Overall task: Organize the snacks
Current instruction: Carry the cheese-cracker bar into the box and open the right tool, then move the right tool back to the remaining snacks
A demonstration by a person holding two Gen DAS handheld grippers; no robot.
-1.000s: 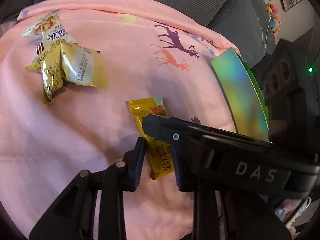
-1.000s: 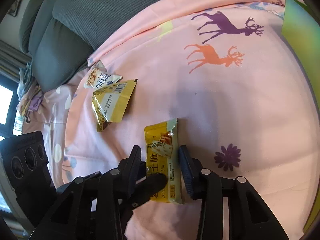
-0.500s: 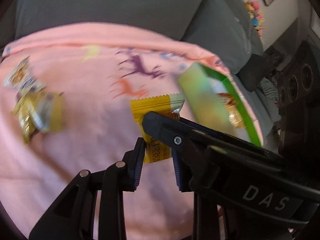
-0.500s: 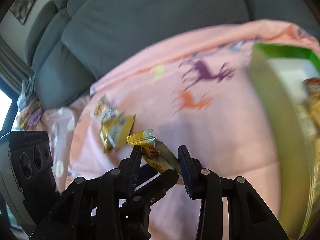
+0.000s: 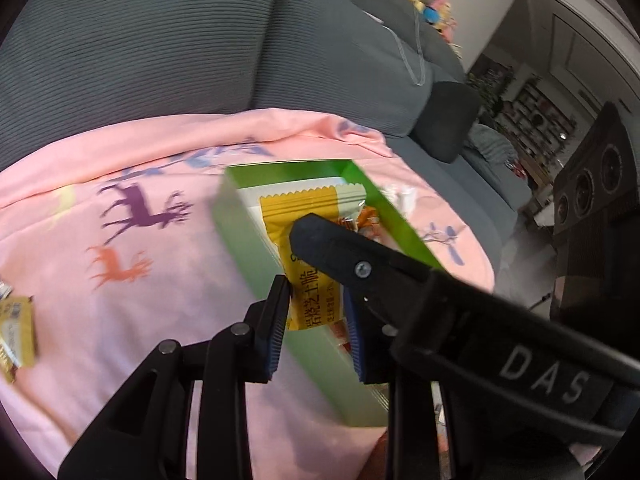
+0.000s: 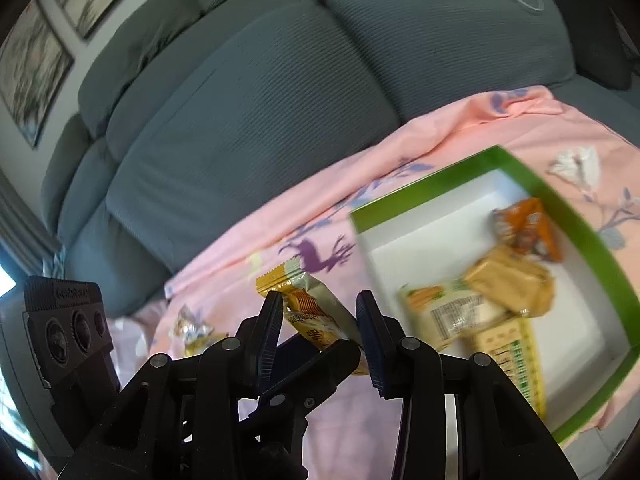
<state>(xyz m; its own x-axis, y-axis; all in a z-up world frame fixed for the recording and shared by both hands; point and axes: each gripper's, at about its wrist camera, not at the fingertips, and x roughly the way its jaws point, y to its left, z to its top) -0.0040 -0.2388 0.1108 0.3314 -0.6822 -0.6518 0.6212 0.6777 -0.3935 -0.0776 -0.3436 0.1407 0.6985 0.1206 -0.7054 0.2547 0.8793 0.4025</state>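
Left gripper: black two-finger left gripper (image 5: 316,320) pinches the lower end of the yellow foil snack packet with red lettering (image 5: 308,256); blue-ribbed pads sit against both sides of it.
Right gripper: black two-finger right gripper (image 6: 318,330) has its jaws narrowly set around the same yellow packet (image 6: 308,308); its left pad touches the wrapper, while contact on the other side is not clear. One finger of this gripper crosses in front of the packet in the left wrist view.
Packet position: held in the air, clear of the pink cloth printed with purple and orange deer (image 5: 132,292), at the near wall of the box and not yet inside it.
Box: shallow green-walled cardboard box with a white floor (image 6: 420,192), lying on the cloth at the right end.
Done so far: several packets lie in the box, among them an orange wrapper (image 6: 528,232), a tan packet (image 6: 512,284) and a white-green packet with a barcode (image 6: 456,312).
Left to do: carry the held packet over the wall and let it go; then fetch the loose packets at the far left of the cloth, a yellow one (image 5: 14,332) at the frame edge and a pale crumpled one (image 6: 192,326).
Progress judgement: past halfway, I reckon, with about three packets outstanding.
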